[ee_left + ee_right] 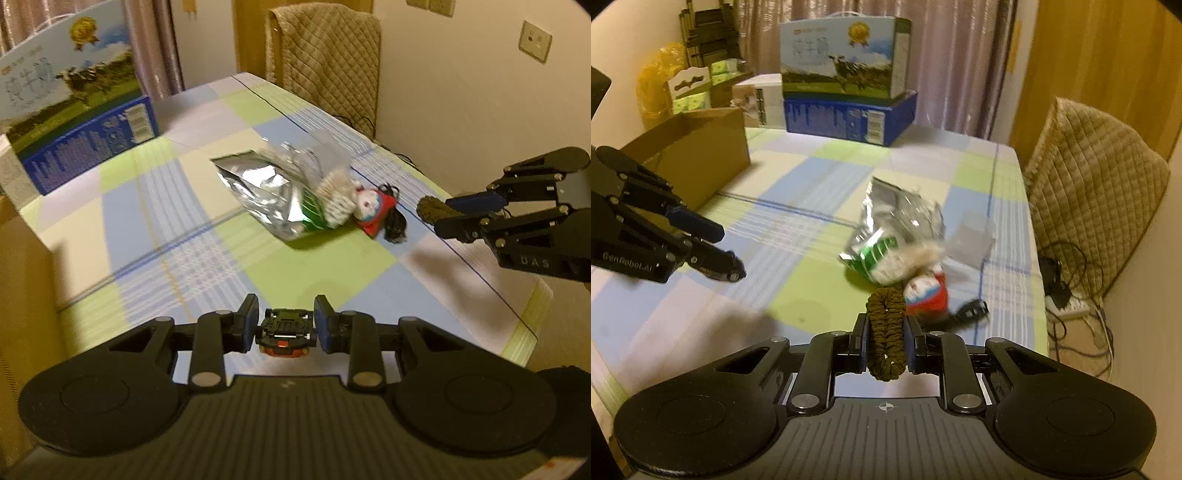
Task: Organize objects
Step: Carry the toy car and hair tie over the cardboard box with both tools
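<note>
Checked cloth in pale blue, green and cream covered the table [798, 206], and a curtain hung behind it. At the far end stood a milk carton [846, 59] printed with a cow in a meadow and a gold medal seal; its Chinese lettering was too blurred for me to read. It sat on a flat blue box [849, 114] whose side carried small white print and a barcode, also unreadable. Beside them was an open cardboard box [698, 151], and a chair with a quilted cover [1097, 184] stood at the table's edge.

My left gripper [285, 325] was clenched on a small black gadget with an orange underside [284, 330], held clear above the cloth. On that gripper's flank, seen from my right wrist, I could read "GenRobot.AI". My right gripper [886, 341] was closed on a brown scrunchie [885, 332], which stood up between the blue pads [911, 347] with its loop poking out past the tips. From the left wrist view the letters "DAS" showed on the right gripper's body.

On the cloth between the two lay the remaining heap: a crumpled silver foil bag with a green label [266, 192], a pale fluffy thing [336, 195] leaning against it, a small red and white doll-like toy [373, 208] touching that, and a black strap [971, 310] just beside the toy. Writing on the green label was smeared past reading.
</note>
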The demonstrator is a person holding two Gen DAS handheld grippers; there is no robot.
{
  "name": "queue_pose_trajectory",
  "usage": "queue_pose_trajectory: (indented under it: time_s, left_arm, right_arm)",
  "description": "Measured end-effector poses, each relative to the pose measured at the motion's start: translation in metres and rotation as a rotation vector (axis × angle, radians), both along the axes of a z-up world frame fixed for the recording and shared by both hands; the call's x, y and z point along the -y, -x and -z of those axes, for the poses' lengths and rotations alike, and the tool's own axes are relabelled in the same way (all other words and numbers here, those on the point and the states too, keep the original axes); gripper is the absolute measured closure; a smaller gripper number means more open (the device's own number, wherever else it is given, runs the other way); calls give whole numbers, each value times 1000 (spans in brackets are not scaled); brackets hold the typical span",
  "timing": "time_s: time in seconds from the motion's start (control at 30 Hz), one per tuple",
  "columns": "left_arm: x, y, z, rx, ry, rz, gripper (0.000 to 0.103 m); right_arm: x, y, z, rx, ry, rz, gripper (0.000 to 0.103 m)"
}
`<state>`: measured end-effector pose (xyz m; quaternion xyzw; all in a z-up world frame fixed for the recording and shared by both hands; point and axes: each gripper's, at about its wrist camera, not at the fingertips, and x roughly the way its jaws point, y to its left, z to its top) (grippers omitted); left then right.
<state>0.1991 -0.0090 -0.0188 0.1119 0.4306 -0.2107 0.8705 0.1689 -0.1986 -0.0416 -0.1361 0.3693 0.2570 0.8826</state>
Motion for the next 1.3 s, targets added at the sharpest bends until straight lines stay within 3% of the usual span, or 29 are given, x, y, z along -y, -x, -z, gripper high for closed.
queue_pose_trajectory:
  time_s: [0.33, 0.83, 1.0, 1.3]
  left_arm:
    - [-59, -6, -53, 3, 5, -76, 76]
    - [-199, -2, -135, 44, -17, -250, 76]
    - [-246, 6, -140, 43, -36, -315, 75]
    - [-306, 15, -116, 6, -42, -397, 75]
  right_arm:
    - [-60, 2, -33, 21, -26, -98, 87]
    - [-218, 14, -74, 5, -143, -361, 87]
    - [-272, 23, -78, -7, -163, -447, 87]
    - [-342, 28, -63, -41, -160, -546, 87]
